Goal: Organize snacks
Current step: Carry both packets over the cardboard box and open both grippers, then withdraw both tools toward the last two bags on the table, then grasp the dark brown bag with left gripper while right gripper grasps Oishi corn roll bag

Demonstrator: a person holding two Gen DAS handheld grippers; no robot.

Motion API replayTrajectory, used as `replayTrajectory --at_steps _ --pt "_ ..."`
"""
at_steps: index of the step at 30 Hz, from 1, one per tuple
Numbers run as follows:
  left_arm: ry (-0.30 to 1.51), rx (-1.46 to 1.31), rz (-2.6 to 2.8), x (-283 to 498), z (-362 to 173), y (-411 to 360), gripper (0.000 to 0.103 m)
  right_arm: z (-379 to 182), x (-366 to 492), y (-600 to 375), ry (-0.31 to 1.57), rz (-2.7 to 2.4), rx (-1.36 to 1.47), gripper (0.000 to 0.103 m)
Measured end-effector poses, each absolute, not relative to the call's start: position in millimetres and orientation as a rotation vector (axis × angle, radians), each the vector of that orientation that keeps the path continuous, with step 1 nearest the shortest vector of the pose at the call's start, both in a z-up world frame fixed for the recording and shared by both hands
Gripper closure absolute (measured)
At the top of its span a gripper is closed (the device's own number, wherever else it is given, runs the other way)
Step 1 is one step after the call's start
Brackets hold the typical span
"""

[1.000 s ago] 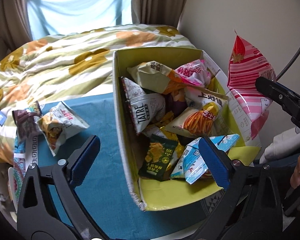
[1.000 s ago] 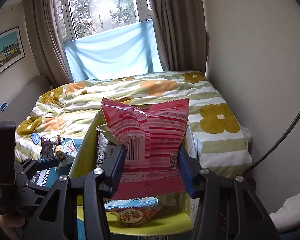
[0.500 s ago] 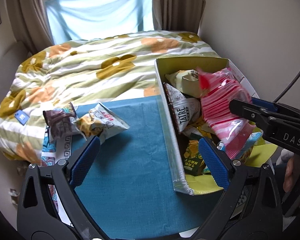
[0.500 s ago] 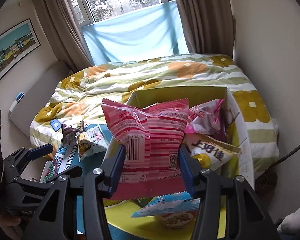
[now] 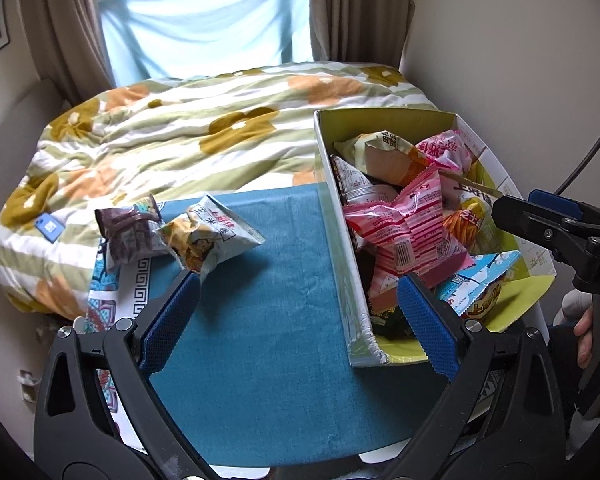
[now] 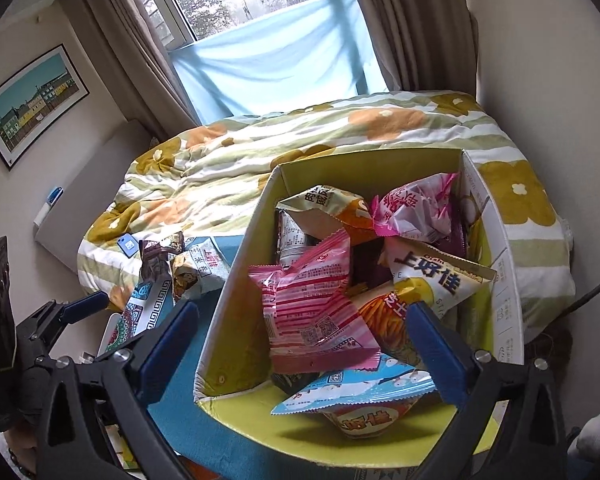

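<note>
A yellow-lined cardboard box (image 5: 340,240) (image 6: 236,304) on the blue tablecloth holds several snack bags. A pink striped bag (image 5: 412,232) (image 6: 312,312) lies loose on top of the pile. My right gripper (image 6: 304,344) is open and empty, just above the box's near end; it shows at the right edge of the left wrist view (image 5: 540,224). My left gripper (image 5: 300,320) is open and empty over the cloth, left of the box. A white corn snack bag (image 5: 212,236) (image 6: 198,272) and a dark brown bag (image 5: 128,232) (image 6: 156,256) lie on the cloth's far left.
The blue tablecloth (image 5: 268,320) covers a small table against a bed with a flowered quilt (image 5: 180,144). A wall (image 5: 520,60) stands close on the right. A small blue tag (image 5: 50,227) lies on the quilt. A black cable (image 5: 588,152) hangs at the right.
My right gripper opened and let go of the pink striped bag, which now lies in the box. My left gripper swung left and back, away from the box.
</note>
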State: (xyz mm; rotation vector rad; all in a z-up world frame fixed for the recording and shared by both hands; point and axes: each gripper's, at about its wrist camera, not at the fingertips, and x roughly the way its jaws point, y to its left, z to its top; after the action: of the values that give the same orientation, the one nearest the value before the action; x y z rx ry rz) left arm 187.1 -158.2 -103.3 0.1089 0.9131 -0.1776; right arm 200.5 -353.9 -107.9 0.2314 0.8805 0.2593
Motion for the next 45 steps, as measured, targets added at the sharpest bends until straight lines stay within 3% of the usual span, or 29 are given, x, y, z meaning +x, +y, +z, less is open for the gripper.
replayTrajectory --at_steps 12,24,38,45 --pt "0.827 0.097 -0.089 143 -65 -140 0.005 -60 170 -347 0.772 0.215 0.084 0.000" --pt "0.804 0.052 0.015 122 -60 -54 0.005 -40 152 -297 0.697 0.219 0.010 0.000" --pt "0.835 0.157 -0.154 206 -70 77 0.005 -62 191 -183 0.775 0.113 0.137 0.000" --pt "0.876 0.328 -0.316 288 -108 105 0.005 -90 230 -134 0.805 0.021 0.227 0.000"
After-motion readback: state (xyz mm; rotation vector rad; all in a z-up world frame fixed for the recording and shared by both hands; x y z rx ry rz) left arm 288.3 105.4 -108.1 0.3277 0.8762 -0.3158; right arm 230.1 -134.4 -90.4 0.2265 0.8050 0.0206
